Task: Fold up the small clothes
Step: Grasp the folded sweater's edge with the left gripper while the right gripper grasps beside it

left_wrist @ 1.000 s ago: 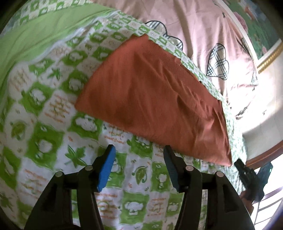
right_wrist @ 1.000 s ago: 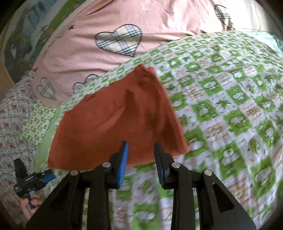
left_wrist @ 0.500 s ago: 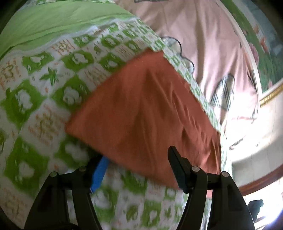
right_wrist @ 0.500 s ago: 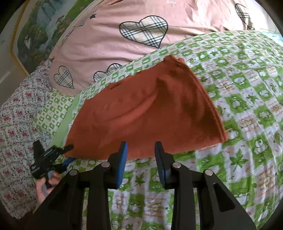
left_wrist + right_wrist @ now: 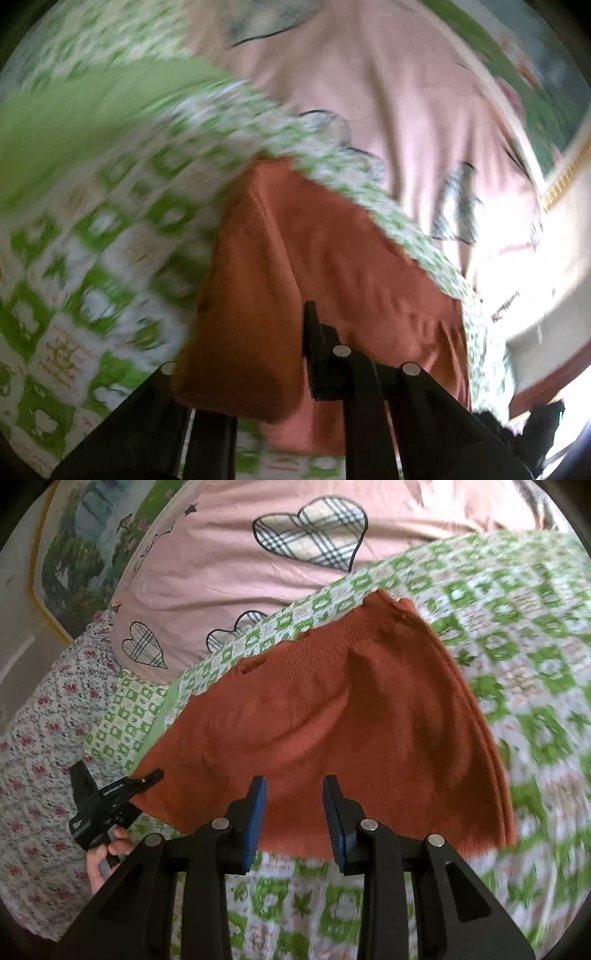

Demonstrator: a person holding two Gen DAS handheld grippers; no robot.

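Observation:
A rust-orange knit garment (image 5: pixel 369 716) lies flat on the green-and-white checked quilt (image 5: pixel 535 646). In the blurred left wrist view the garment (image 5: pixel 332 266) has its near corner lifted and draped over one finger of my left gripper (image 5: pixel 291 328), whose jaws are closing on that corner. The right wrist view shows the left gripper (image 5: pixel 142 790) pinching the garment's left corner, with a hand (image 5: pixel 99 864) behind it. My right gripper (image 5: pixel 293 812) hovers open over the garment's near edge, with nothing pressed between its blue pads (image 5: pixel 256 812).
A pink cover with plaid hearts (image 5: pixel 310 531) lies beyond the quilt. A floral sheet (image 5: pixel 40 738) is at the left, and a framed landscape picture (image 5: pixel 74 554) hangs behind it. A plain green fold of the quilt (image 5: pixel 74 110) sits at the far left.
My left gripper slid onto the garment's near corner, closed on it and raised it. The right gripper moved closer to the near edge, its jaws unchanged.

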